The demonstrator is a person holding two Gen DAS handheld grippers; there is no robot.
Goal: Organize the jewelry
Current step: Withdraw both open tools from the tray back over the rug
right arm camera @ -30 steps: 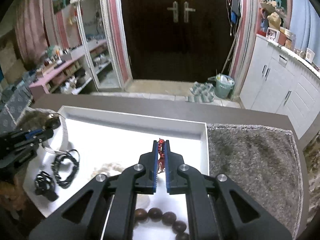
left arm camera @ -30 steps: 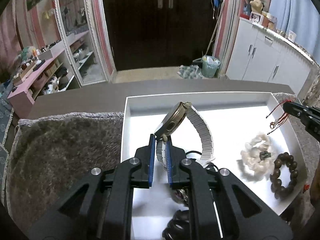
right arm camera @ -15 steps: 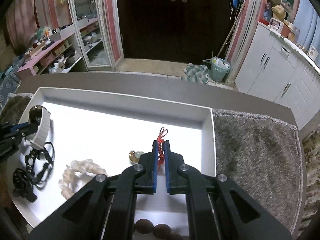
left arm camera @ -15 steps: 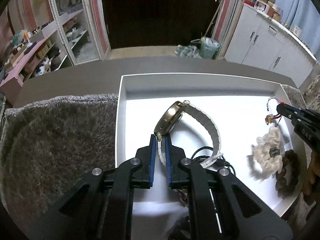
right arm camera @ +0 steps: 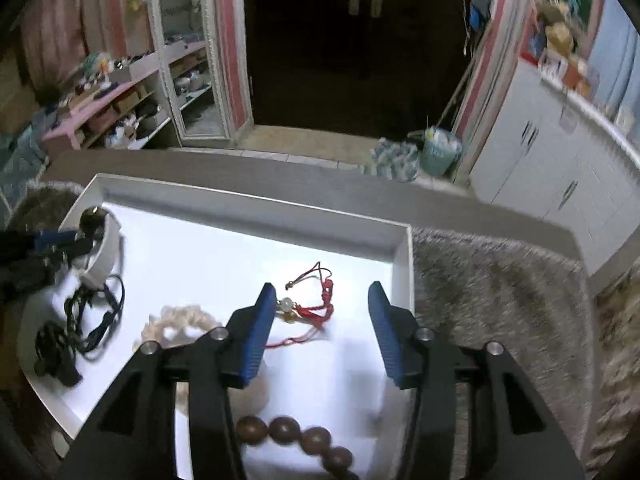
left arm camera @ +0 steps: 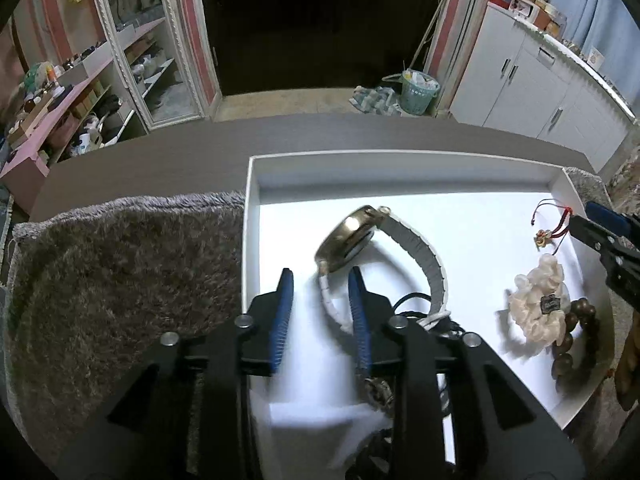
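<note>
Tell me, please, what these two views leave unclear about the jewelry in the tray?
- Watch dial: left view, turned edge-on, unreadable.
- Wooden bead bracelet: right view, partly behind the right gripper body.
- Black cords: right view, tangled and blurred.
- Tag on the cream scrunchie: left view, too small.
</note>
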